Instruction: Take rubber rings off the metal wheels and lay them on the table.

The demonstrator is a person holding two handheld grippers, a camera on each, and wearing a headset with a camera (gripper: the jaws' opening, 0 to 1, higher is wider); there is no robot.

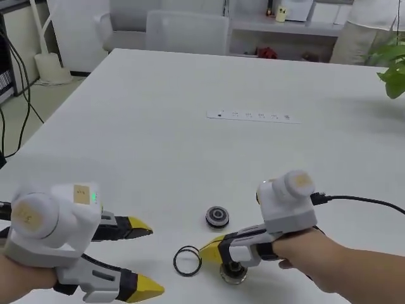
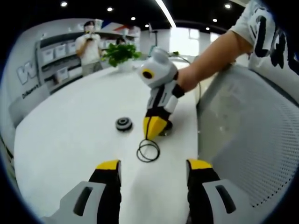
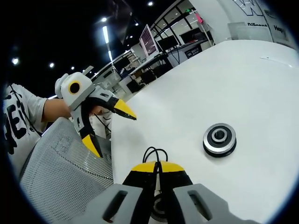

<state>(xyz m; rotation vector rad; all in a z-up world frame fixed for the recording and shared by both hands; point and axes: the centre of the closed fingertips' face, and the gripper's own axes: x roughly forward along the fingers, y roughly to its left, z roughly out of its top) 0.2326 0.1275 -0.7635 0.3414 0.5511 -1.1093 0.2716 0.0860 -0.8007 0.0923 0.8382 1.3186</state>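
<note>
Rubber ring (image 1: 176, 261) (image 2: 148, 161) (image 3: 156, 150): a thin black loop lying flat on the white table (image 1: 190, 145). It sits on the person's side of the far wheel, and its near edge runs in between the right gripper's tips.
Far wheel (image 1: 218, 216) (image 2: 124, 124) (image 3: 219, 138): metal with a dark centre, flat on the table by itself, apart from both grippers.
Second wheel (image 1: 233, 272): nearer the person than the far wheel, under the right gripper and partly hidden by it.
Right gripper (image 1: 205, 252) (image 2: 152, 134) (image 3: 159, 167): on the person's side of the far wheel, just right of it, yellow tips pointing left. The jaws are narrow, pressed almost together on the ring's edge.
Left gripper (image 1: 149, 256) (image 2: 154, 165) (image 3: 112, 132): well to the left of the far wheel and nearer the person. The jaws are spread wide with nothing between them.
Power strip (image 1: 253, 116): white, well beyond the far wheel.
Plant (image 1: 392, 69) (image 2: 120, 52): green leaves, far beyond the far wheel and to its right.
</note>
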